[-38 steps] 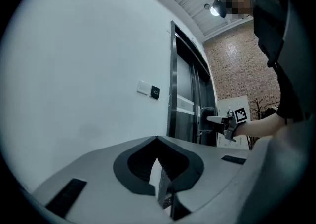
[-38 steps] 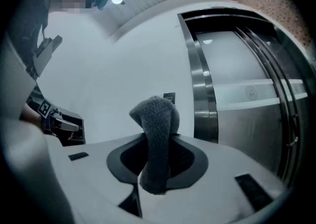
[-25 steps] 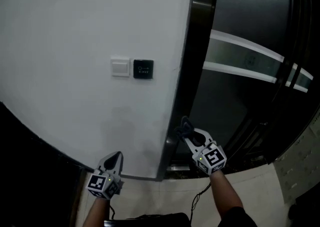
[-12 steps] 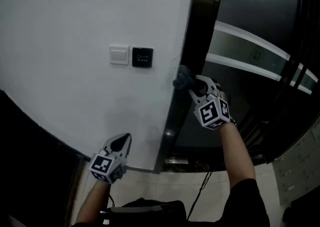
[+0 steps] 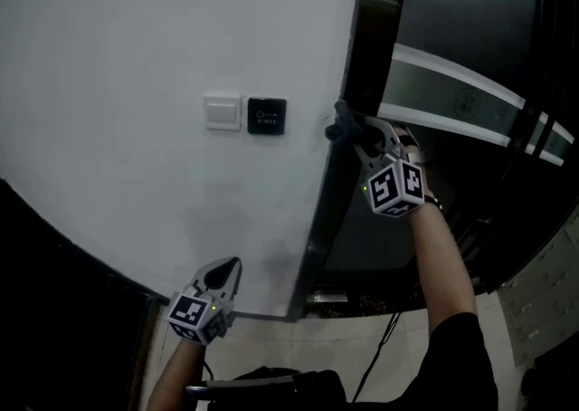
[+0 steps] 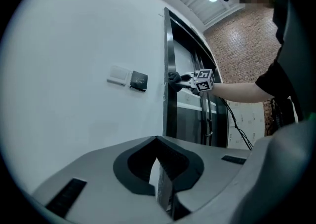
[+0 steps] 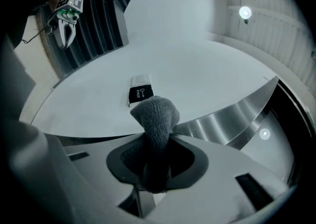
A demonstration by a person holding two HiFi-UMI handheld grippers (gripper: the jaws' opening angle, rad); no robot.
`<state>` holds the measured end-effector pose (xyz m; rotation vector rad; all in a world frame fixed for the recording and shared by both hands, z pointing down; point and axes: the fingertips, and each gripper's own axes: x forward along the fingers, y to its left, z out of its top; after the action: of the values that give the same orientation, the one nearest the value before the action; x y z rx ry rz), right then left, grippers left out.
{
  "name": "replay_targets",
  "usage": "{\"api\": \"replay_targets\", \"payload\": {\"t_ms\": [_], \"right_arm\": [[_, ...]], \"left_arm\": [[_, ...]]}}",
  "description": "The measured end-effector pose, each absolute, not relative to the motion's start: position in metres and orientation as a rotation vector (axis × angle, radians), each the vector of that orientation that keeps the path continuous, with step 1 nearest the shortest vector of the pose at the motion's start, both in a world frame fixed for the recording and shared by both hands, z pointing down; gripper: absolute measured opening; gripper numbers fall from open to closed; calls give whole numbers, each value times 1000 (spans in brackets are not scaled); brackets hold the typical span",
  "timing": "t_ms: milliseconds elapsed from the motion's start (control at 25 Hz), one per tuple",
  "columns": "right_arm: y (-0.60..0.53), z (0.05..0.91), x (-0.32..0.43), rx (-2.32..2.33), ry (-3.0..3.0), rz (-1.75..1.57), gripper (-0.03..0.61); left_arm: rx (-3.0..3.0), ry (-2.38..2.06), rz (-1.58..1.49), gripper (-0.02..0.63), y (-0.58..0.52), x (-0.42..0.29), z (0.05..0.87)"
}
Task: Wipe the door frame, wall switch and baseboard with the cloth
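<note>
right hand-held gripper (image 5: 351,133) clamped on cloth (image 7: 154,114) at door frame (image 5: 326,219) | left hand-held gripper (image 5: 232,266) closed, empty | we judged steady pressure along the edge best

Dim, fisheye-warped frames — ceiling lamp (image 7: 245,13) glares.

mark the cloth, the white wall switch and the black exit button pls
cloth (image 7: 154,117), right gripper view, its bunched tip beyond the jaws.
white wall switch (image 5: 222,112), head view, middle of its plate.
black exit button (image 5: 267,116), head view, middle of its face.
</note>
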<state>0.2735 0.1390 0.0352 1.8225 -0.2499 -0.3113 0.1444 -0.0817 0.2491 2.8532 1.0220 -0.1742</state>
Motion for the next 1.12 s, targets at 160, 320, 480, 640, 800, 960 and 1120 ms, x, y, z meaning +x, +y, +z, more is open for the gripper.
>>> {"api": "replay_targets", "payload": {"t_ms": [160, 320, 480, 640, 800, 960, 1120], "right_arm": [[140, 62, 275, 1827, -269, -287, 89], [144, 105, 281, 1764, -307, -239, 89], [143, 125, 284, 1786, -330, -211, 89], [141, 156, 284, 1790, -371, -159, 89], [140, 182, 284, 1824, -408, -118, 89], [139, 208, 285, 1839, -445, -79, 89], [141, 229, 285, 1852, -472, -48, 89]], "left_arm": [[2855, 1030, -147, -8, -84, 150, 255], [2857, 1027, -126, -8, -87, 154, 262], [2854, 999, -105, -8, -92, 163, 268], [2845, 990, -100, -8, -90, 166, 270], [2843, 996, -83, -8, -85, 166, 275], [2850, 997, -59, -8, -82, 167, 280], [2855, 994, -44, -8, -80, 167, 284]]}}
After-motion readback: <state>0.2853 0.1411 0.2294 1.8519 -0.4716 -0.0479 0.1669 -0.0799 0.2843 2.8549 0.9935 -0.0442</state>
